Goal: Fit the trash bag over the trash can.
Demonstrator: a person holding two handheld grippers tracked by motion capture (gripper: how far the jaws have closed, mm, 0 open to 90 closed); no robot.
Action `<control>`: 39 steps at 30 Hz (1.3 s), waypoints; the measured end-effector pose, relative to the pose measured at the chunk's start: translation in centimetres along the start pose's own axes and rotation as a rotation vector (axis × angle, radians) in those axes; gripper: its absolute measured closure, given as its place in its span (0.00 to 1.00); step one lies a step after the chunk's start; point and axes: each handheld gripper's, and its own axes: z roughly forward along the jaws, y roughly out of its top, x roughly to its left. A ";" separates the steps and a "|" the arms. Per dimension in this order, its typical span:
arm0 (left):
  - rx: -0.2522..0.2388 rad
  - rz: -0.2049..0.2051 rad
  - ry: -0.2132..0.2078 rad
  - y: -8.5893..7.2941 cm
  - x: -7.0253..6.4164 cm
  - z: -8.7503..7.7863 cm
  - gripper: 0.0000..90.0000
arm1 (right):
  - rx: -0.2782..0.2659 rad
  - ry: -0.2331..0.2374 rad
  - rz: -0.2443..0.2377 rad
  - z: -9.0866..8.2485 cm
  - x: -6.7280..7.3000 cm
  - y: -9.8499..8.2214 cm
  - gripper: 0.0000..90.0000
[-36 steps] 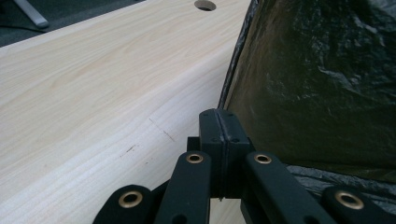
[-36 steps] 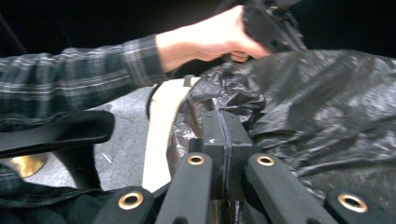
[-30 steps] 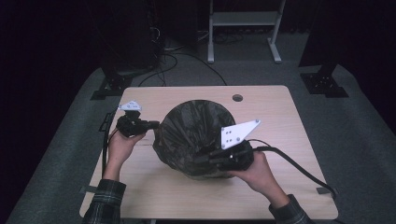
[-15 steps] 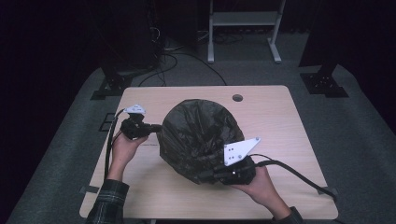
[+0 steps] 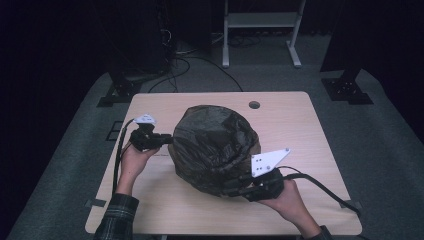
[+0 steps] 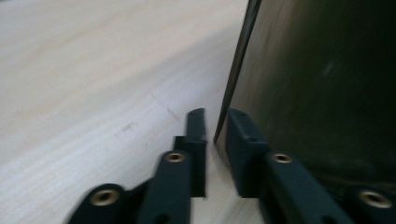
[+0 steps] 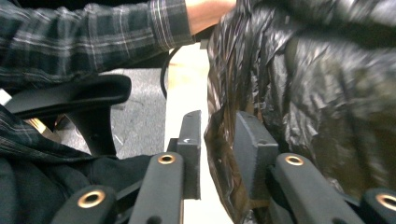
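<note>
A big dark plastic bag (image 5: pixel 215 147) lies puffed up like a dome in the middle of the wooden table (image 5: pixel 295 120). My left gripper (image 5: pixel 169 141) is at the bag's left side. Its jaws have just been opening, and in the left gripper view (image 6: pixel 215 122) the bag's (image 6: pixel 322 79) edge runs down between them with a gap showing. My right gripper (image 5: pixel 231 189) is at the bag's near right corner. Its jaws have also just been opening; a crumpled fold of the bag (image 7: pixel 317 70) hangs between them (image 7: pixel 215 122), resting against the right-hand pad.
A round cable hole (image 5: pixel 254 105) sits near the table's far edge. A white frame (image 5: pixel 260 20) and black stand bases (image 5: pixel 347 90) are on the carpet behind. A chair armrest (image 7: pixel 70 95) and a plaid sleeve (image 7: pixel 93 32) lie off the near edge.
The bag has sunk from a lifted, open-mouthed shape into a dome on the table. My right gripper came down and towards the near edge. Both pairs of jaws have parted.
</note>
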 end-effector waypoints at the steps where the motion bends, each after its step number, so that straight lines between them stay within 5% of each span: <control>1: -0.022 -0.003 0.007 0.3 0.0 -0.6 0.79 | -0.011 -0.011 -0.006 -0.5 0.1 0.2 0.77; 8: -0.159 -0.004 -0.012 3.2 -0.3 -4.3 0.65 | -0.094 -0.093 -0.028 -4.0 0.0 2.1 0.69; 16: -0.194 0.070 -0.059 6.7 -2.7 -4.2 0.59 | -0.150 -0.257 -0.005 -7.0 -2.7 4.1 0.62; 22: -0.164 0.103 -0.114 8.2 -3.9 -2.5 0.54 | -0.123 -0.315 0.027 -7.3 -5.2 4.5 0.60; 28: -0.120 0.123 -0.114 8.7 -4.5 -0.7 0.54 | -0.091 -0.379 0.071 -6.6 -7.8 4.8 0.56; 35: -0.063 0.177 -0.086 9.0 -4.8 0.2 0.78 | -0.061 -0.419 0.116 -5.8 -10.2 4.7 0.55; 39: -0.086 0.174 -0.081 9.2 -4.8 0.2 0.84 | -0.039 -0.415 0.133 -5.2 -11.0 4.6 0.56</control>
